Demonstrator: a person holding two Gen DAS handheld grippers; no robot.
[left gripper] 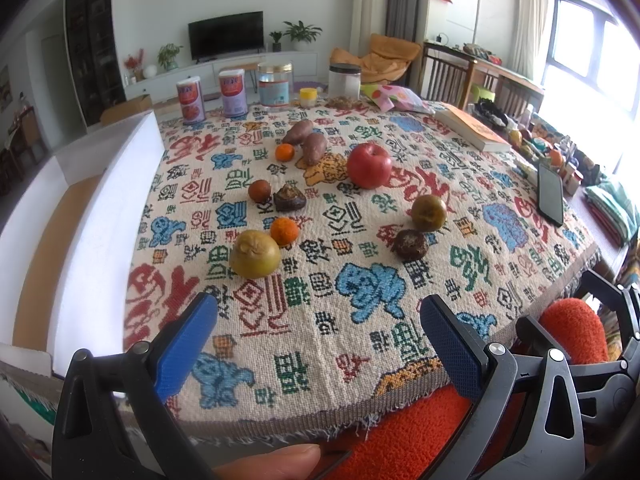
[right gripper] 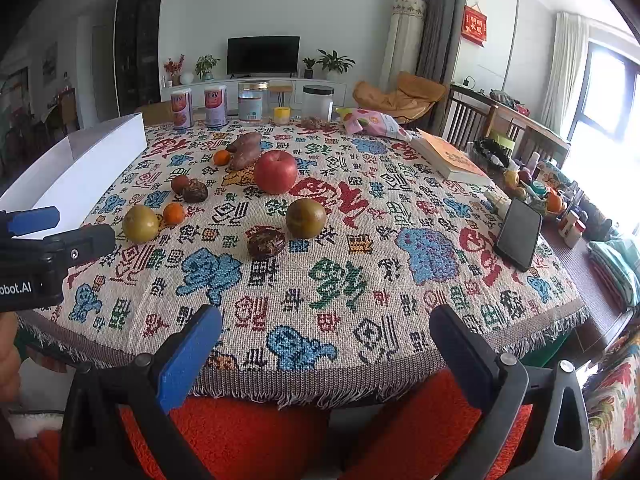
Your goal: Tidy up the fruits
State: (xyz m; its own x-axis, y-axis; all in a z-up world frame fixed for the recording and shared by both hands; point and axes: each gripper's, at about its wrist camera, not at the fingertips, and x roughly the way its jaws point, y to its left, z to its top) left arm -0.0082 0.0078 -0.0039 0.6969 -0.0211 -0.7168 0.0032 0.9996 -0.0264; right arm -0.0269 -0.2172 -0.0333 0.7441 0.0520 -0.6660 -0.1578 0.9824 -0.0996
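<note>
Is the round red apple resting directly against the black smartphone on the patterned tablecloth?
No, the red apple sits mid-cloth, well apart from the black smartphone near the right edge.

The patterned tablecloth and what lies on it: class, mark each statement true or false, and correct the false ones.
1. Both tools are open and hold nothing. True: the left tool and the right tool hover at the near table edge with fingers apart.
2. The red apple sits inside the white box. False: it rests on the tablecloth; the box stands at the table's left edge.
3. Two sweet potatoes lie touching, beyond the apple. True.
4. The phone lies near the right edge. True.
5. Only one small orange fruit is present. False: there are two.
</note>
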